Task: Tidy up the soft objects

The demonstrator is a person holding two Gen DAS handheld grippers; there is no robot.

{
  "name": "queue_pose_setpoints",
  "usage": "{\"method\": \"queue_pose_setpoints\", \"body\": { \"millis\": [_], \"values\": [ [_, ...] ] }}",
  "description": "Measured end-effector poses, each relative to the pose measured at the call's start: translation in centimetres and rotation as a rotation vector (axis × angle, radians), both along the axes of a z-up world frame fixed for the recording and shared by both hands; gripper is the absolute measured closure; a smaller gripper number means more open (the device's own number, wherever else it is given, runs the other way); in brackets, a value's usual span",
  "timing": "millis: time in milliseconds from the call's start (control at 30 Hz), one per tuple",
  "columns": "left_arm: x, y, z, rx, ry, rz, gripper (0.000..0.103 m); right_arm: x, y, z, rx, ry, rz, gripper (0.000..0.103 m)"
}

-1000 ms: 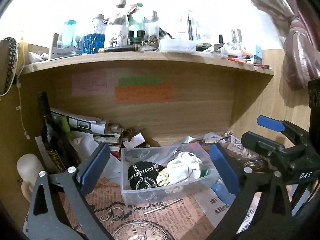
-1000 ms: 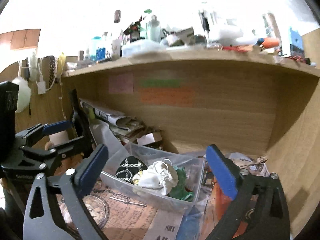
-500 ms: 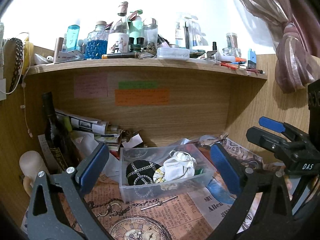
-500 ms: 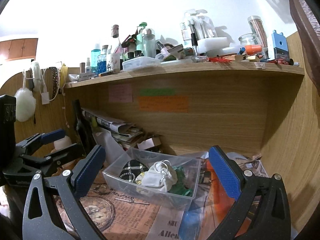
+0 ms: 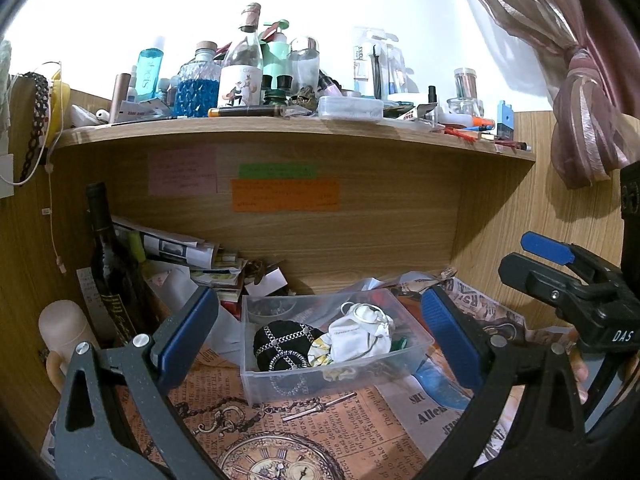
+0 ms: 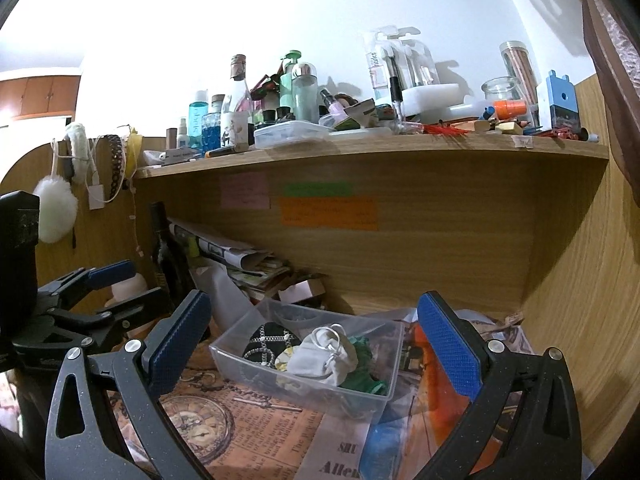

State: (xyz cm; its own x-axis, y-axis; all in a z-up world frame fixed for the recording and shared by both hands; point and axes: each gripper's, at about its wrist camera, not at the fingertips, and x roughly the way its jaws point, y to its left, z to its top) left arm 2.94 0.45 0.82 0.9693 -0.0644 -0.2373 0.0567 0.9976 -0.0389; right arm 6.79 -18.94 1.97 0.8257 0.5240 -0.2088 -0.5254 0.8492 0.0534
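Both grippers were empty. Left gripper had its jaws spread wide, framing the bin from in front without touching it. Right gripper was likewise spread wide and held off, with the same bin between its pads in view.

Bin: clear plastic, sitting on the newspaper-print mat under the shelf.

Contents, soft items:
- black pouch with a chain lattice, at the left end
- white drawstring bag, just beside the pouch and touching it
- green fabric behind and under the white bag; most of it hidden
- a yellow-patterned scrap wedged between pouch and bag

Judgement on progress: collection looked largely done, since several soft pieces already lay in the bin and neither gripper carried anything. No loose soft item was plainly visible on the mat. A white pom-pom hung on the left wall; whether it counts as part of the job could not be told. A blue item lay on the mat right of the bin; its material was unclear.

Possibly left: tidying the pile inside the bin, or moving the bin itself.
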Motion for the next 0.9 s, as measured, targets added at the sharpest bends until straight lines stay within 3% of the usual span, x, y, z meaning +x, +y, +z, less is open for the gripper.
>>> {"method": "queue_pose_setpoints", "body": {
  "millis": [900],
  "values": [
    [0.63, 0.22, -0.30, -0.017, 0.017, 0.004, 0.000, 0.27, 0.40, -0.38, -0.002, 0.010, 0.007, 0.000]
  ]
}}
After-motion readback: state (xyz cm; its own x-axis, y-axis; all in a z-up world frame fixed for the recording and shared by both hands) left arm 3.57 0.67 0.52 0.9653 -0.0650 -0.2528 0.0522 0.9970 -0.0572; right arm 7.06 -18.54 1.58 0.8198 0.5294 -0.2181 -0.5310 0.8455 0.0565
